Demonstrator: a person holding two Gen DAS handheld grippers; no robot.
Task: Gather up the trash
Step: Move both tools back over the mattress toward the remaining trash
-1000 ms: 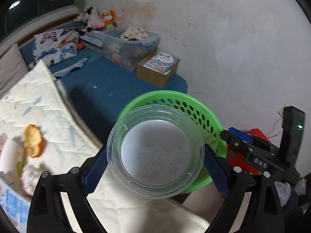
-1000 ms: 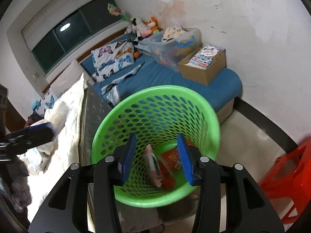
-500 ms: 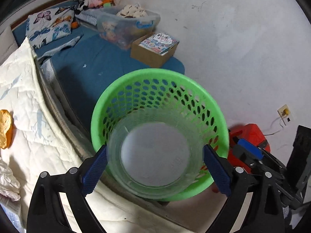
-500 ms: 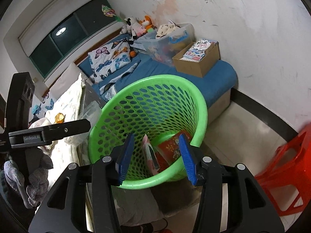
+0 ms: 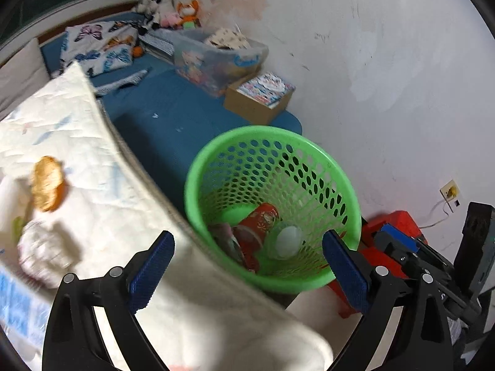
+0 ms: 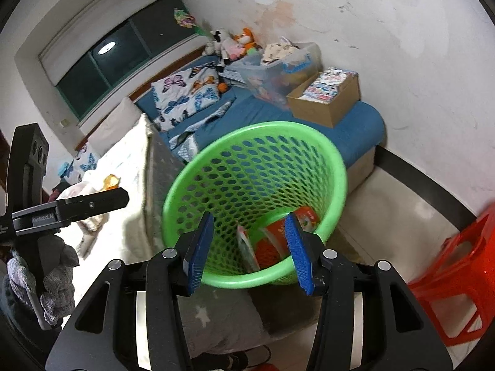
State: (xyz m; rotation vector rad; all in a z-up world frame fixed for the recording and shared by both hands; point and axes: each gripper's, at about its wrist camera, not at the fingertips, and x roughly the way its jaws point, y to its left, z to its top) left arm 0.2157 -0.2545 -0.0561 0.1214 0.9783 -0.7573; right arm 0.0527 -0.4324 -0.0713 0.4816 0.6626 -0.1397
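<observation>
A green mesh basket [image 5: 346, 204] stands on the floor beside the bed; it also shows in the right wrist view [image 6: 337, 167]. A clear plastic container [image 5: 286, 241] lies inside it next to red packaging [image 5: 258, 222]. My left gripper [image 5: 247, 266] is open and empty, above the bed's edge and the basket. My right gripper [image 6: 249, 253] is open and empty, its fingers on either side of the basket's near rim, with red packaging [image 6: 278, 241] seen between them. An orange piece of food [image 5: 46, 184] and crumpled white trash [image 5: 40, 250] lie on the quilt.
A cream quilt [image 5: 92, 167] covers the bed at left. A blue mattress [image 5: 173, 114] carries a cardboard box [image 5: 256, 105] and a clear storage bin [image 5: 216, 58]. A red plastic stool [image 6: 458, 262] stands at right of the basket. A white wall rises behind.
My left gripper let go of the clear container, which now lies in the basket. The left gripper has pulled back over the quilt. The right gripper has hardly moved.
</observation>
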